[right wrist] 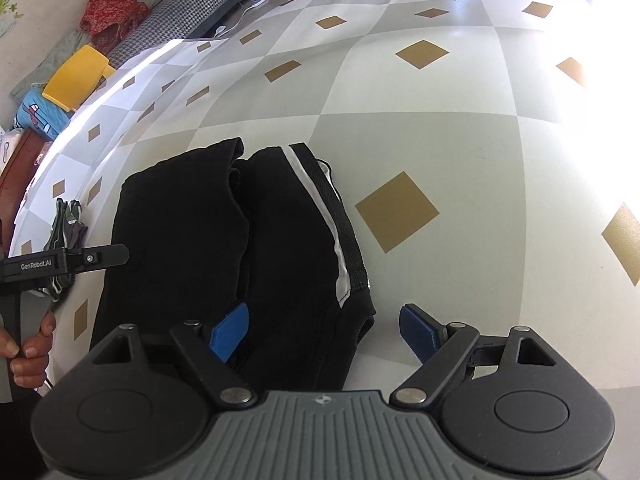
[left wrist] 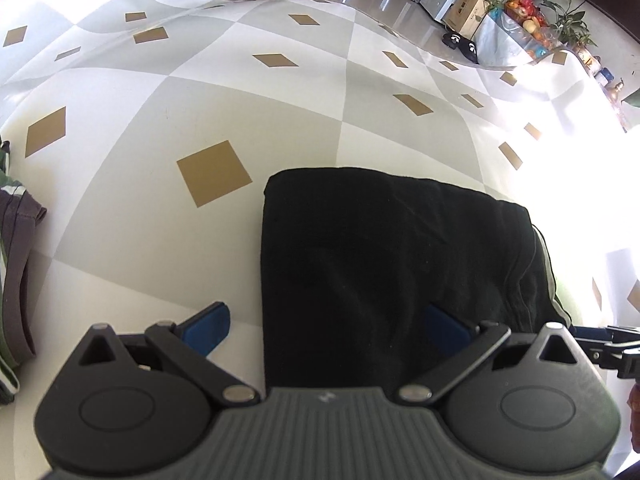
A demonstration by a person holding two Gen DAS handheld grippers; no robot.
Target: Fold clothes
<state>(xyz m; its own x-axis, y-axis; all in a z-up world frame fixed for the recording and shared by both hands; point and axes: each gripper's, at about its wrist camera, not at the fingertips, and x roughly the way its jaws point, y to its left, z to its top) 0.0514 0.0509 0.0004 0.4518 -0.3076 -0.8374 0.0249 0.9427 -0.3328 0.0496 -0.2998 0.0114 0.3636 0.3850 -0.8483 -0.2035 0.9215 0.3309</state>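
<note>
A folded black garment point(left wrist: 384, 248) with a white side stripe lies on the checkered table cover point(left wrist: 224, 92); it also shows in the right wrist view point(right wrist: 224, 240). My left gripper point(left wrist: 326, 326) is open, its jaws straddling the garment's near left edge, one blue pad point(left wrist: 208, 326) over the cover, the other over the cloth. My right gripper point(right wrist: 326, 334) is open over the garment's near right corner by the stripe point(right wrist: 336, 240). Neither holds anything.
A pile of grey-green striped clothes point(left wrist: 14, 272) lies at the table's left edge and shows in the right wrist view point(right wrist: 66, 220). The left gripper's body point(right wrist: 64, 262) and a hand point(right wrist: 32, 344) show at left. Plants, boxes and shoes point(left wrist: 460, 42) stand on the floor beyond.
</note>
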